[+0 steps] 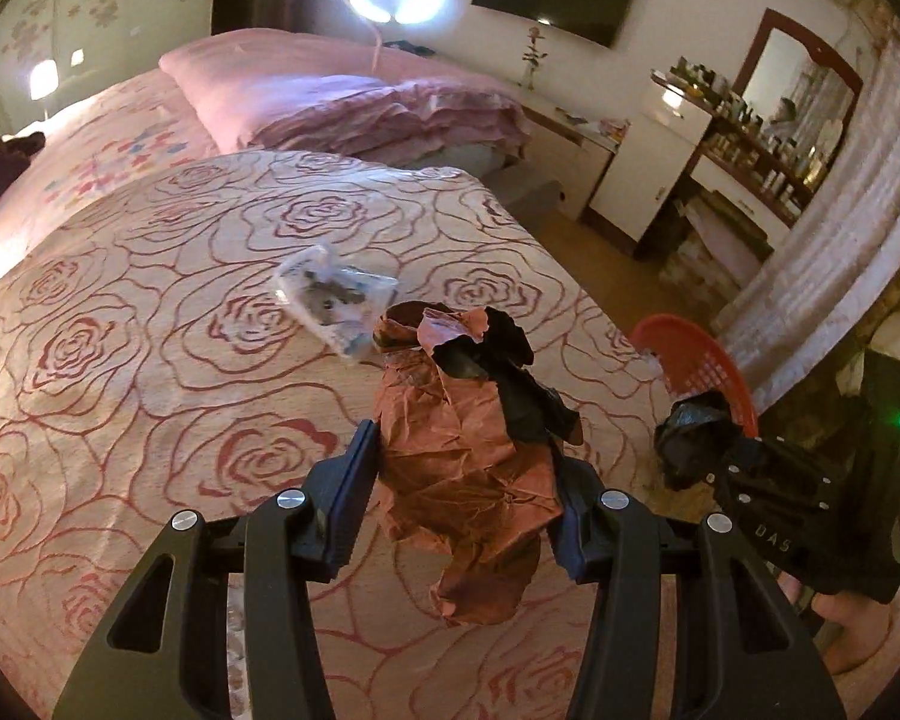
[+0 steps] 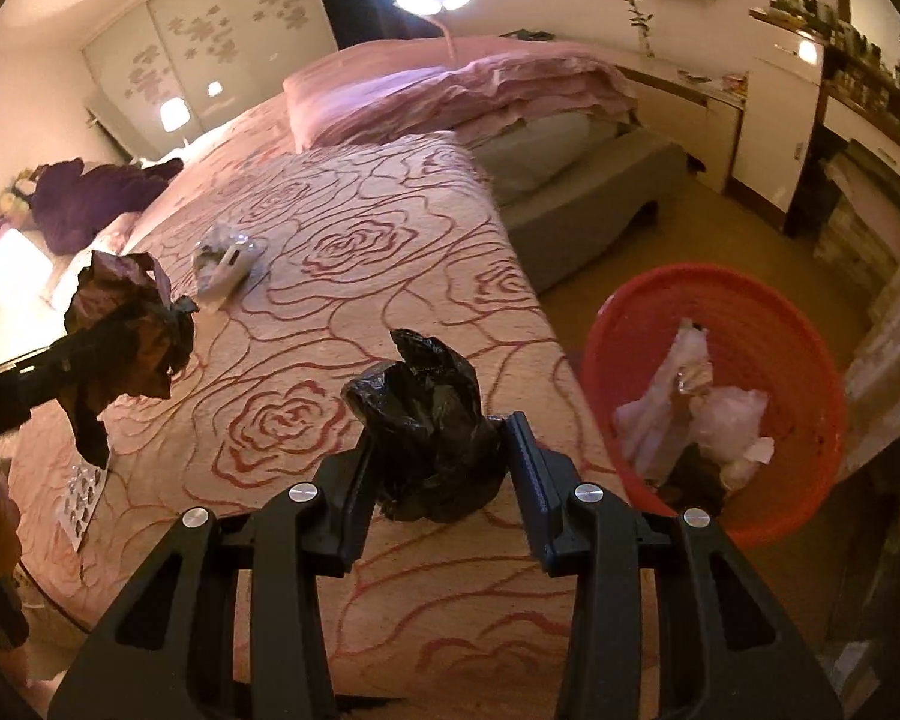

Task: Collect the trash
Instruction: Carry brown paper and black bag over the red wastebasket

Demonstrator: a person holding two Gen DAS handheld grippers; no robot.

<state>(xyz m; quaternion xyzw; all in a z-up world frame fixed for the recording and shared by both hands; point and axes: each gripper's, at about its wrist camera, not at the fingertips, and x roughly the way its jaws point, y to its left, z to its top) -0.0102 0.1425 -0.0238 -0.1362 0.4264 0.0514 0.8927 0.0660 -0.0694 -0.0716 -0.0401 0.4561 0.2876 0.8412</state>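
To drop both loads cleanly, each bundle should be carried fully over the rim of the round red plastic mesh basket [image 2: 804,354] on the floor beside the bed [image 2: 342,324] before either grip is let go. The left tongs [image 1: 465,480] clench a crumpled brown paper wad with black film [image 1: 468,456]; the right tongs [image 2: 435,456] clench a crumpled black plastic bag [image 2: 429,426]. Both point steeply down over the bed's corner. A clear plastic packet [image 1: 333,300] lies uncollected on the rose-patterned cover.
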